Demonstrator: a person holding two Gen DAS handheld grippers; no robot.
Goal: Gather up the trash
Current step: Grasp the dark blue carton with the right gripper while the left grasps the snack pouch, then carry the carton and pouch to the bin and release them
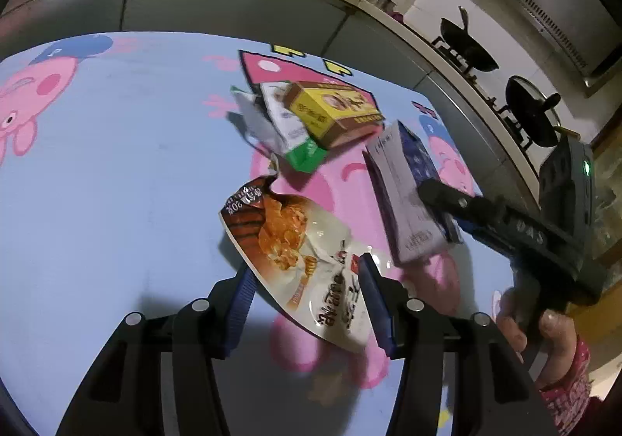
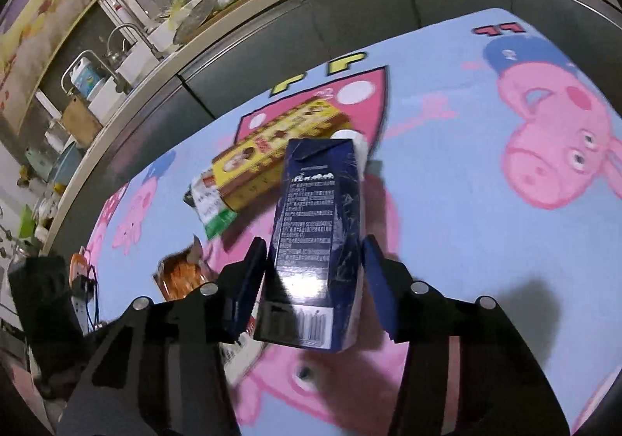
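Straddling a glossy crinkled snack pouch [image 1: 307, 261], the left gripper [image 1: 307, 303] hides its lower end; pads look apart. Right gripper [image 2: 315, 280] flanks a rigid dark-blue carton [image 2: 317, 237], contact unclear, mid blue cartoon-print tablecloth [image 2: 447, 148], yellow cardboard box [image 2: 280, 142] behind

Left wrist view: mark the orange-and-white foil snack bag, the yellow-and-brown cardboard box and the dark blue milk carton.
orange-and-white foil snack bag [image 1: 295, 241], left wrist view, printed front.
yellow-and-brown cardboard box [image 1: 330, 111], left wrist view, top face.
dark blue milk carton [image 1: 404, 198], left wrist view, pale side panel.
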